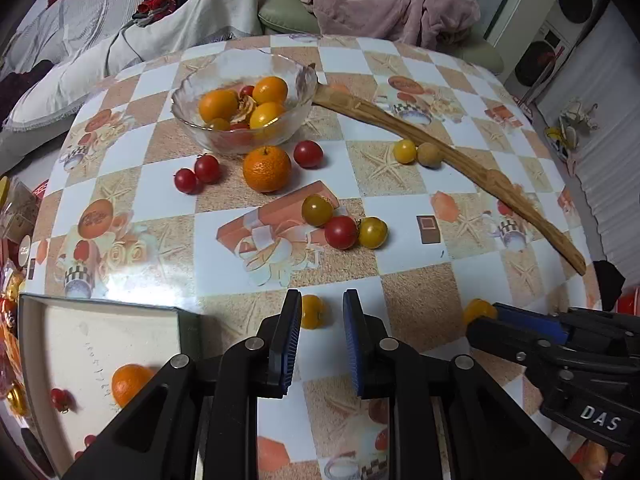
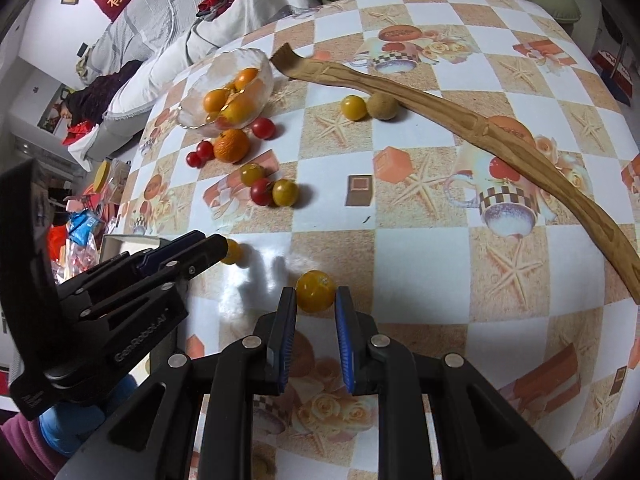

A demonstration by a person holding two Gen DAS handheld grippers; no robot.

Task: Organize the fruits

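Left gripper (image 1: pixel 322 304): jaws released, a small yellow tomato (image 1: pixel 312 311) just ahead between the tips.
Right gripper (image 2: pixel 316 300): jaws apart, flanking a round yellow-orange tomato (image 2: pixel 315 291), contact unclear.
Left view only: open white box (image 1: pixel 100 344), lower left, holding an orange.
Both views: clear glass bowl (image 1: pixel 244 100) of fruit, upper left.
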